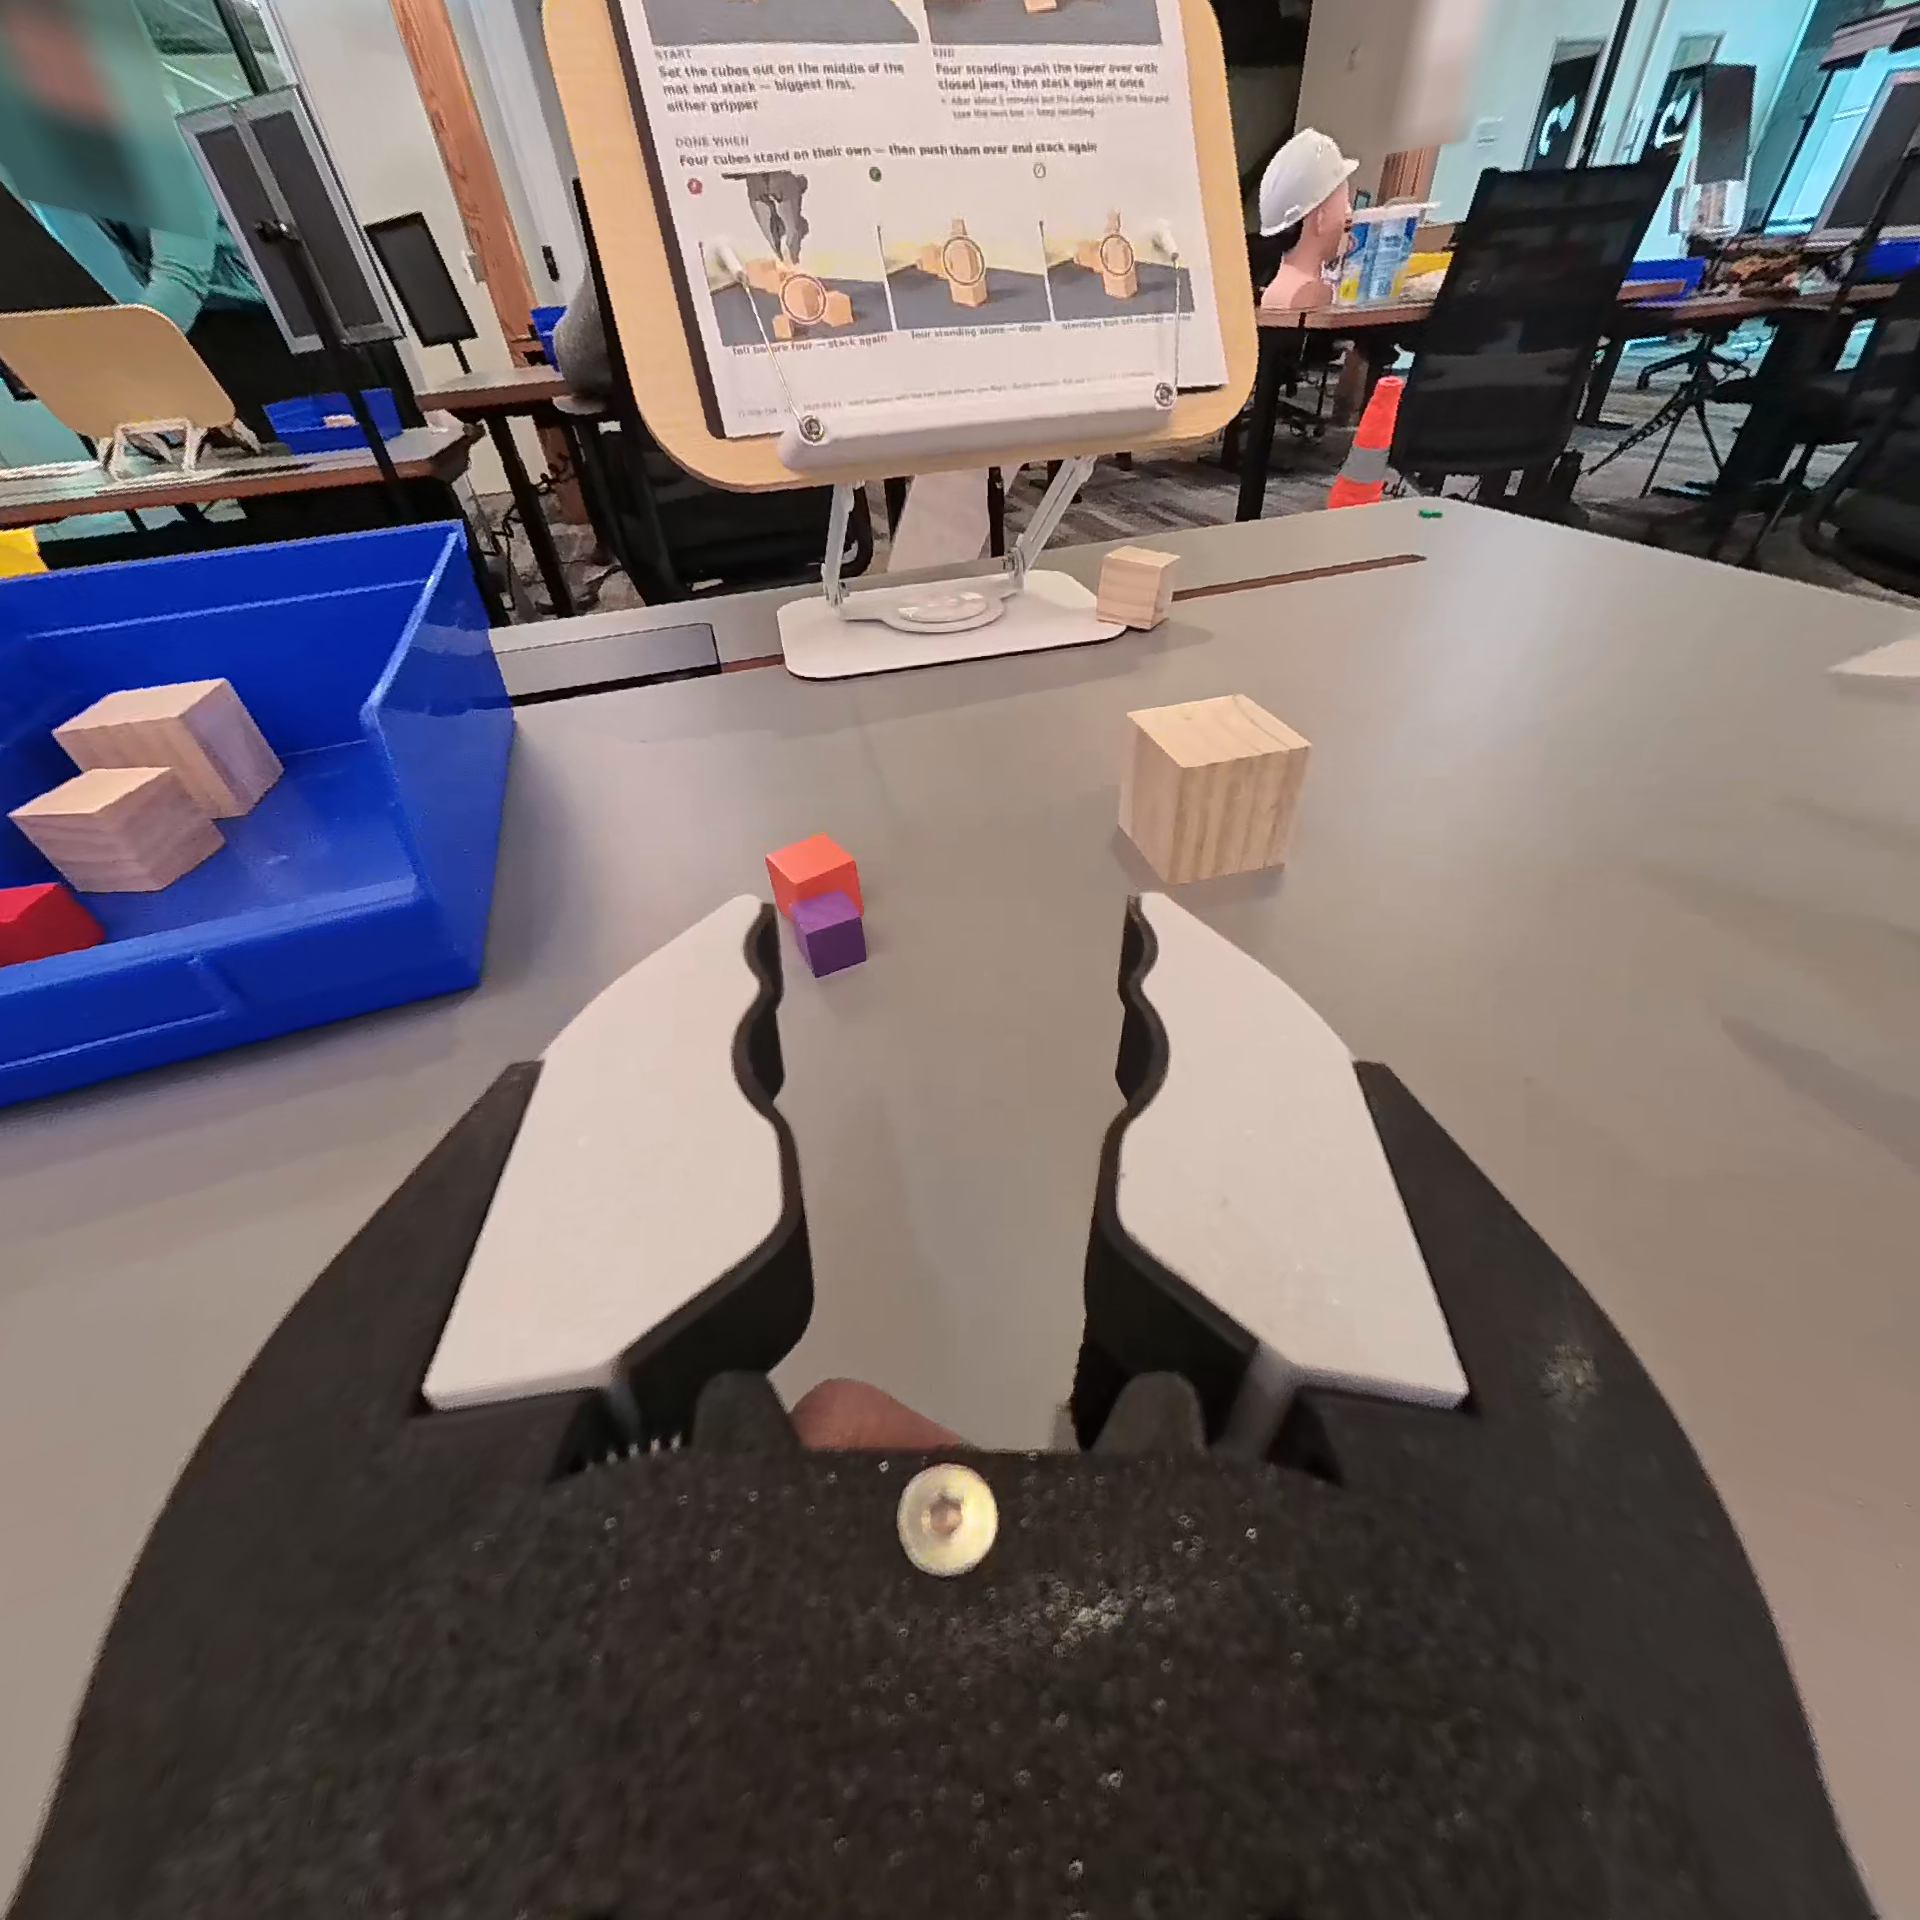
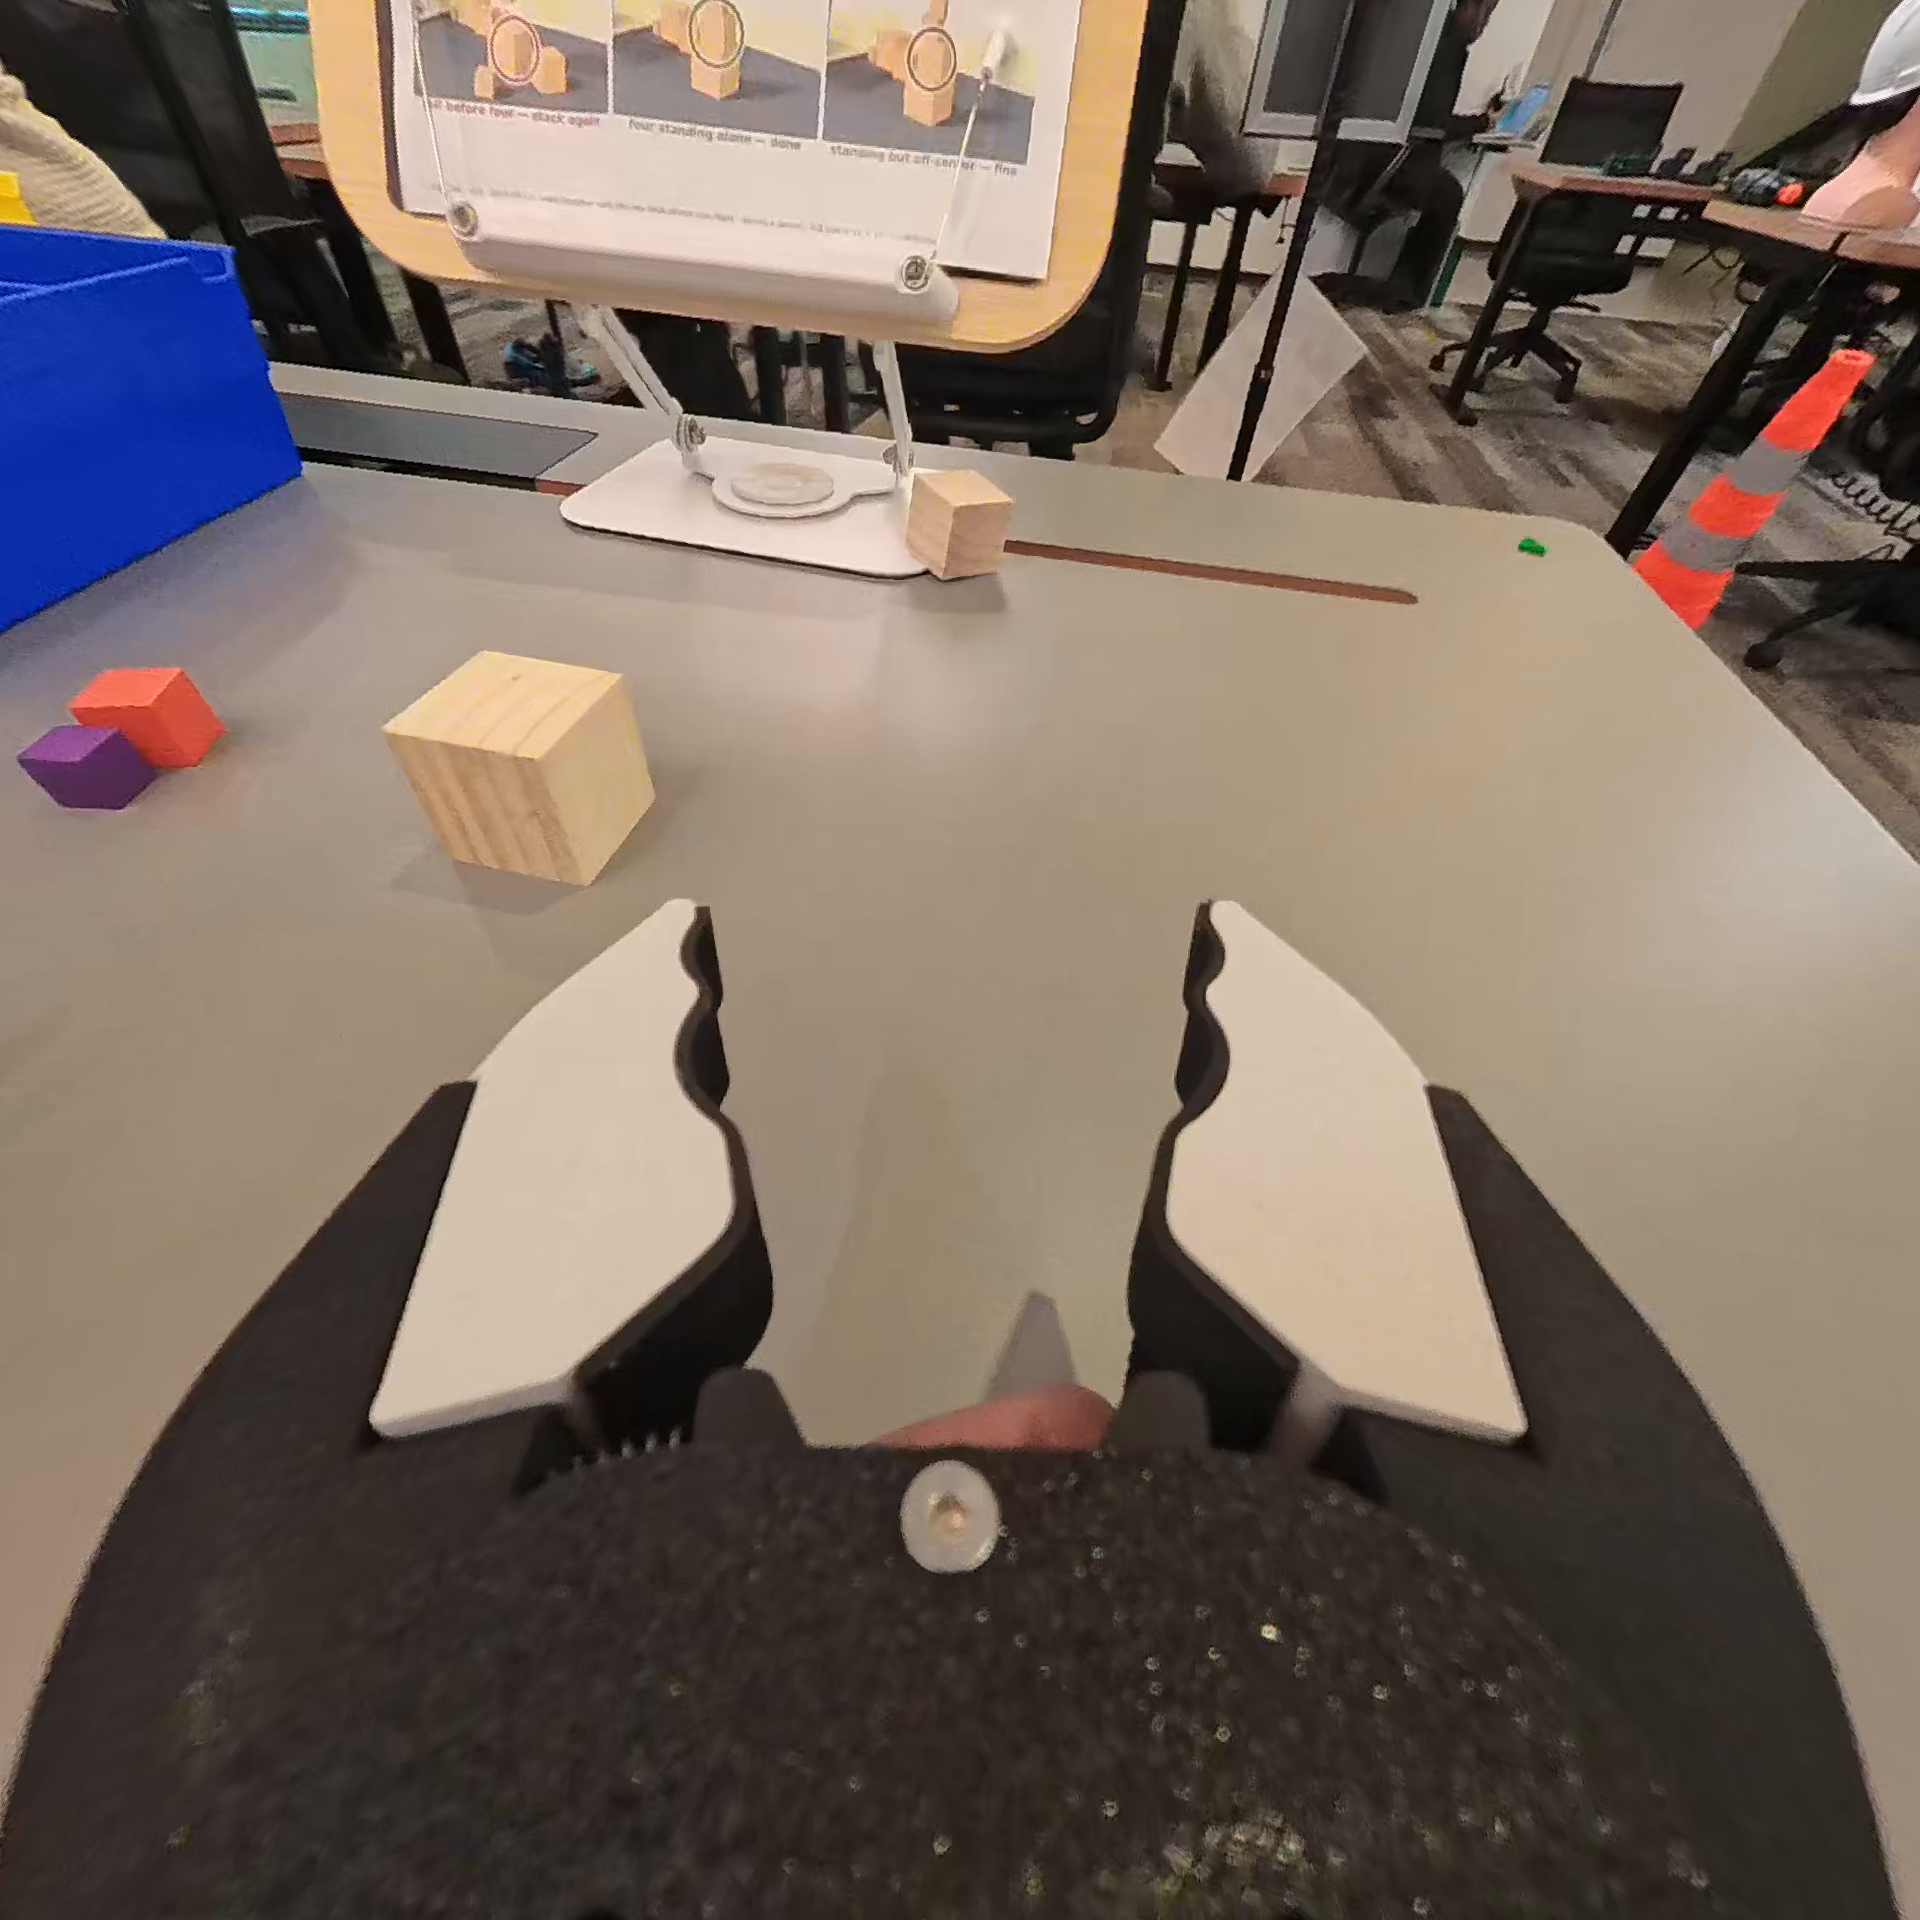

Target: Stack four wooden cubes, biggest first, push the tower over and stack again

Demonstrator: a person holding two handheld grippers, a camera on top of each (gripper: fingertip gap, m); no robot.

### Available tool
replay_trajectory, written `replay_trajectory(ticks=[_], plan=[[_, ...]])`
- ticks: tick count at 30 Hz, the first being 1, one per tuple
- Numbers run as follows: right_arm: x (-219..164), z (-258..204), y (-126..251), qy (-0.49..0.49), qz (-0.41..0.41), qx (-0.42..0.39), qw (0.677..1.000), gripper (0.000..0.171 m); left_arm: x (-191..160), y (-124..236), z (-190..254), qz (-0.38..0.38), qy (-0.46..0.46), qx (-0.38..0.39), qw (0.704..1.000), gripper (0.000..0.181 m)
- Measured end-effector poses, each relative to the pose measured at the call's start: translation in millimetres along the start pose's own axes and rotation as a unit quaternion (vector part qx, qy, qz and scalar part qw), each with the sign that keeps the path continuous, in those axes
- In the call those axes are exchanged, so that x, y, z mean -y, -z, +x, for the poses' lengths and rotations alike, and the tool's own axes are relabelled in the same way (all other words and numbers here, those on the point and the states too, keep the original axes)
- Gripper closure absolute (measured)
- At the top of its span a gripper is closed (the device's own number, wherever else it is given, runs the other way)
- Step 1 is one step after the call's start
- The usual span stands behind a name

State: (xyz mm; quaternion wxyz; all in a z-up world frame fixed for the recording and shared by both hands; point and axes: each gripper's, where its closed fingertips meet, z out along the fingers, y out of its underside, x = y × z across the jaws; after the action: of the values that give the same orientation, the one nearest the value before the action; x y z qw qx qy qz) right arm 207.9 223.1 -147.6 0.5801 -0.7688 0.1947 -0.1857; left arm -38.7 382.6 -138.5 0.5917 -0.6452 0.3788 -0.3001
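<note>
**Grey table, four loose cubes, two idle grippers**

Item 1: left gripper (image 1: 943, 909), fingers spread wide, nothing between them, held above the grey table (image 1: 1558, 1039). Just past its left fingertip sit the purple cube (image 1: 828, 932) and the orange-red cube (image 1: 812, 871), touching each other.

Item 2: right gripper (image 2: 954, 914), fingers likewise wide apart and empty, over bare tabletop.

Item 3: large wooden cube (image 1: 1214, 787), pale pine with visible grain, standing alone near mid-table, well apart from the coloured pair.

Item 4: small wooden cube (image 1: 1138, 587), at the far edge, resting against the corner of the white base of the document stand (image 1: 940, 613).

Item 5: blue plastic bin (image 1: 436, 831) at the left, holding two more pale wooden cubes (image 1: 135, 821) and a red block (image 1: 42, 920) at its near corner.

Item 6: printed instruction sheet (image 1: 925, 208) clipped to the stand's wooden board, with text and photo panels of stacked cubes; wording not transcribed.

Item 7: orange traffic cone (image 2: 1756, 488) on the floor beyond the table's right side
</note>
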Motion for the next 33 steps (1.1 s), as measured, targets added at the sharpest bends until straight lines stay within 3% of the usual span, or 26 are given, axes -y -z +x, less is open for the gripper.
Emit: replay_trajectory(ticks=[4,8,13,17,21,27,30,31,33], plan=[[25,8,-54,0.038,0.01,0.045,0.998,0.093,-2,-1,-1,-0.006,0.008,-0.003,1.0,0.119],[47,4,-149,0.051,-0.026,0.127,0.99,0.095,-2,-3,2,-0.008,0.003,-0.007,1.0,0.12],[43,0,-259,0.055,-0.126,0.166,0.976,0.084,-1,-4,11,-0.002,-0.027,-0.01,1.0,0.12],[43,-2,-318,0.034,-0.159,0.174,0.971,0.083,1,-2,15,0.007,-0.041,-0.016,0.999,0.12],[41,5,-348,0.052,-0.169,0.179,0.968,0.084,2,3,14,0.013,-0.042,-0.018,0.999,0.12],[26,1,-364,0.062,-0.193,0.211,0.956,0.087,2,7,15,0.014,-0.034,-0.028,0.999,0.12],[18,-6,-365,0.065,-0.211,0.229,0.948,0.105,1,6,15,0.012,-0.035,-0.029,0.999,0.121],[17,-8,-364,0.068,-0.213,0.233,0.947,0.12,1,6,15,0.012,-0.035,-0.028,0.999,0.121],[18,-8,-364,0.073,-0.213,0.232,0.946,0.126,1,6,16,0.011,-0.036,-0.029,0.999,0.121]])
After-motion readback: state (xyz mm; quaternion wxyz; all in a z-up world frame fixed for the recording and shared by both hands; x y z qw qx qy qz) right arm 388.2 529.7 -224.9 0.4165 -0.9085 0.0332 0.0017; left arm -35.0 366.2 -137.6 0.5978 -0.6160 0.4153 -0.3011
